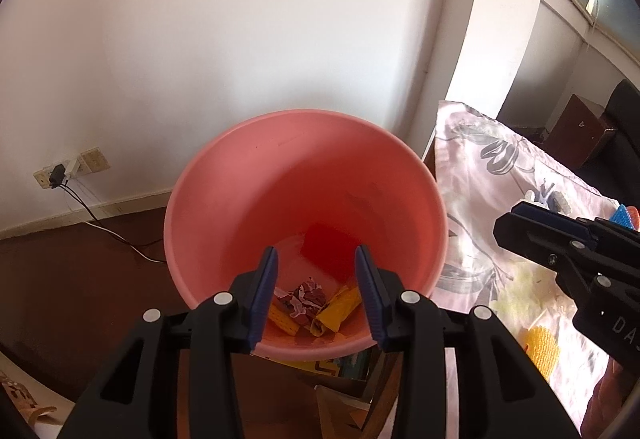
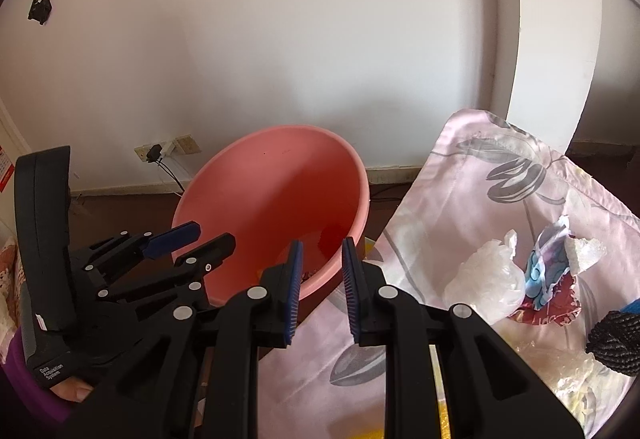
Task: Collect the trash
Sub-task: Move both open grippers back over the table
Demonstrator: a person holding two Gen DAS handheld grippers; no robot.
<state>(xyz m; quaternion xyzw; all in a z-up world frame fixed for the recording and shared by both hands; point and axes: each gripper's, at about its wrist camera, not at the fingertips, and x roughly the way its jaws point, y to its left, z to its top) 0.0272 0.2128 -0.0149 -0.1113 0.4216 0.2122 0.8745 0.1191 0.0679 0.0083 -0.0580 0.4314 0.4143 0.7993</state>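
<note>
1. Trash collected: crumpled wrappers (image 1: 306, 299) lie in the pink bucket (image 1: 248, 167) on the floor.
2. Trash left: plastic bag (image 2: 486, 279) and scraps (image 2: 548, 267) on the table's floral cloth (image 2: 460, 199).
3. Left gripper (image 1: 316, 295) above the bucket, fingers apart, empty.
4. Right gripper (image 2: 320, 291) fingers narrowly parted, empty.

Pink plastic bucket (image 1: 248, 175): round, upright, stood on the dark floor beside the cloth-covered surface; it held a crumpled maroon-and-white wrapper (image 1: 306, 299), a yellow wrapper (image 1: 340, 309) and a red piece (image 1: 328, 245). Clear crumpled bag (image 2: 486, 279) and a colourful wrapper (image 2: 546, 267) lay together on the floral cloth.
</note>
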